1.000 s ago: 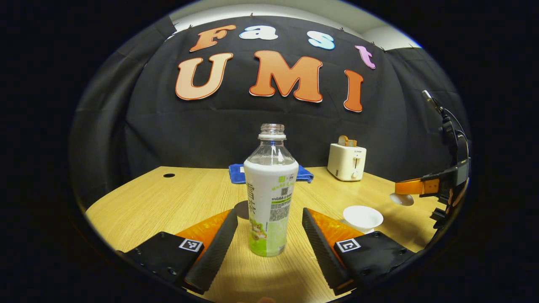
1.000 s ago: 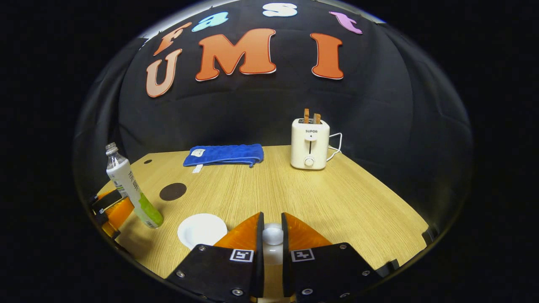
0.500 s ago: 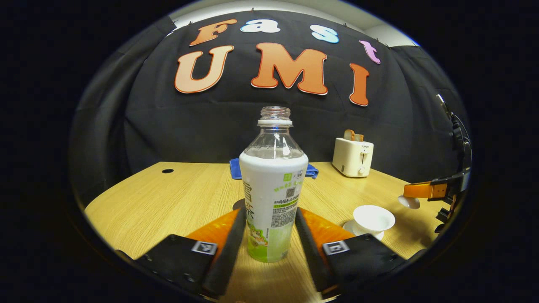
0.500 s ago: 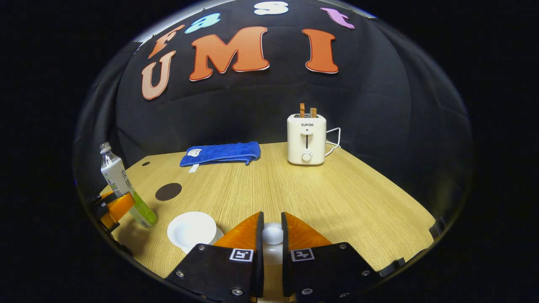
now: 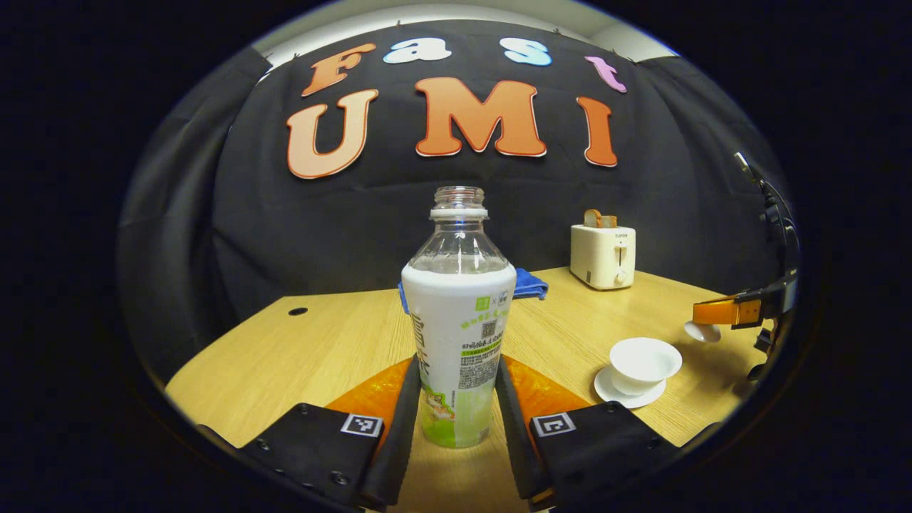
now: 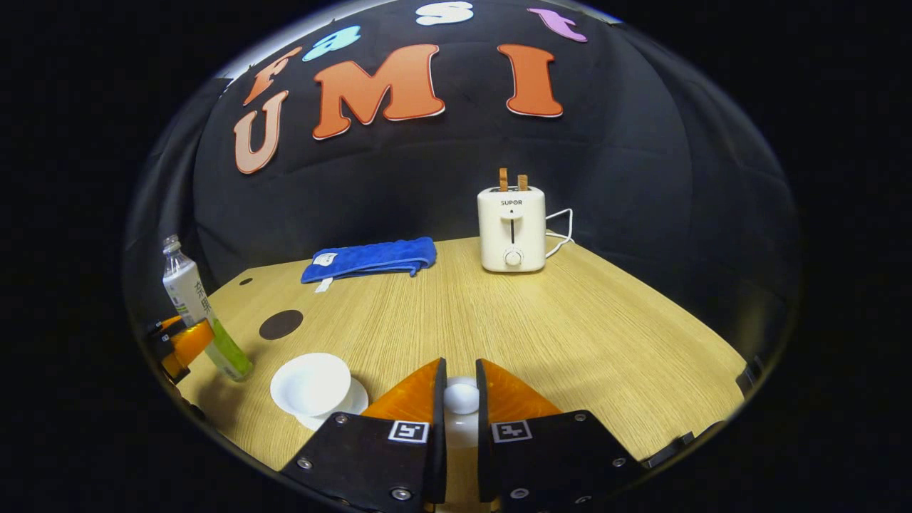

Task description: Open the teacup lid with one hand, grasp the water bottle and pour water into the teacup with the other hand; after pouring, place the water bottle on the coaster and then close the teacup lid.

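In the left gripper view, the left claw (image 5: 456,399) pinches the lower part of the upright, uncapped water bottle (image 5: 458,320) between both fingers; the open teacup (image 5: 645,363) sits on its saucer on the table (image 5: 299,349) to the right. In the right gripper view, the right claw (image 6: 461,400) is pressed on the teacup lid (image 6: 461,399), with the teacup down to its left.

The water bottle (image 5: 458,335) has a clear neck and a white label fading to green, printed with dark text. The teacup (image 5: 645,364), its saucer (image 5: 605,388) and the lid (image 6: 461,399) are plain white. The counter (image 6: 570,342) is pale wood grain; the coaster (image 6: 280,324) looks dark brown, perhaps black. The cloth (image 6: 370,258) is blue, the toaster (image 6: 511,228) cream.
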`<state>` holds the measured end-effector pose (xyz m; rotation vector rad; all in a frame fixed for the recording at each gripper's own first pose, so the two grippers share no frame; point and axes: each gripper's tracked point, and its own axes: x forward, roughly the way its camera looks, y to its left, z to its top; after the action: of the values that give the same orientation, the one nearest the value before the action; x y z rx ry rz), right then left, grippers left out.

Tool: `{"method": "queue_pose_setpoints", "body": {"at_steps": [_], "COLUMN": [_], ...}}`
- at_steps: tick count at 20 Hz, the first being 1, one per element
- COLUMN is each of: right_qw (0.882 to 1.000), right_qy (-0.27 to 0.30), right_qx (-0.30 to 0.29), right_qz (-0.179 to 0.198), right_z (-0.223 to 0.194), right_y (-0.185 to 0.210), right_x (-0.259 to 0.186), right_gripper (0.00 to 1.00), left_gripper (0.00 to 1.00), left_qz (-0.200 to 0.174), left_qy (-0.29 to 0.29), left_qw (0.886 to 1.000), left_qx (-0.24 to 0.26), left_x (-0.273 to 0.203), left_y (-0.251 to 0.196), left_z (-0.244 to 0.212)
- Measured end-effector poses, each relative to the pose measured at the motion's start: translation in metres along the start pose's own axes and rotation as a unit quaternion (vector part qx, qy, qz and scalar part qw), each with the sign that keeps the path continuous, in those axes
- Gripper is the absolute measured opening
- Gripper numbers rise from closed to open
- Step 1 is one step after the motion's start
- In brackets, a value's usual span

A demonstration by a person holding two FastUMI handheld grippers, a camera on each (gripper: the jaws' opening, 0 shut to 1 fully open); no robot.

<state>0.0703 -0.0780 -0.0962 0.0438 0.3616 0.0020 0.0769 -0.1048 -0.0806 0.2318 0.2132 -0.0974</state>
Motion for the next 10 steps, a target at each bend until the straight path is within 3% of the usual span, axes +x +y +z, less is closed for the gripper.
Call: {"method": "queue_pose_setpoints", "body": {"at_steps": [6,10], "right_qw": [1.0,1.0], "right_qy": [-0.012,-0.019], "right_qx": [-0.002,0.001], "right_qz": [-0.001,0.007], "right_z": [0.004,0.009], "right_y": [-0.004,-0.001], "right_x": [-0.005,-0.01], "right_gripper": [0.18,0.18], "left_gripper": [0.6,0.6], "left_qz": [-0.042,-0.066], "left_qy": [-0.005,0.03], "left_qw": [0.993,0.979], "left_qx": [0.113,0.192], "left_x": [-0.008,-0.001], "left_y": [-0.02,-0.028], "left_z": [0.022,0.007]}}
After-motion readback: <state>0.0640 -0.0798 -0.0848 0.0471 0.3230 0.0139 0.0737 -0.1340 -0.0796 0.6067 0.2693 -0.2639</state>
